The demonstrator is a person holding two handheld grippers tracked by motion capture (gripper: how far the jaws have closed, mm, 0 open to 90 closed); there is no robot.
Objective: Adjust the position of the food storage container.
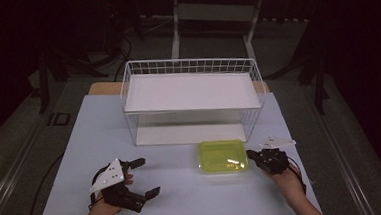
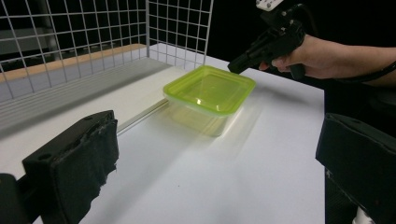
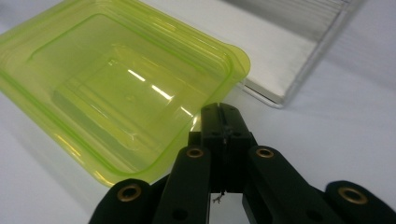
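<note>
Our right hand-held gripper (image 3: 219, 109), jaws pressed together, meets the rim of the green container (image 1: 223, 156) on the tabletop (image 1: 184, 198) before the wire rack (image 1: 190, 95). We should nudge squarely, lest it pivot. Our left hand-held gripper (image 1: 145, 176) rests spread.

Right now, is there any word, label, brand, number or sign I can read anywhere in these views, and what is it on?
None: no legible text in any view.
Green container: plain translucent plastic, no label or embossed mark I can make out.
White wire basket: bare wire and white shelves.
Table: blank white top.
Left hand-held gripper and right hand-held gripper: black parts, unmarked grey plates.
Dark square on the floor: too small to read.
</note>
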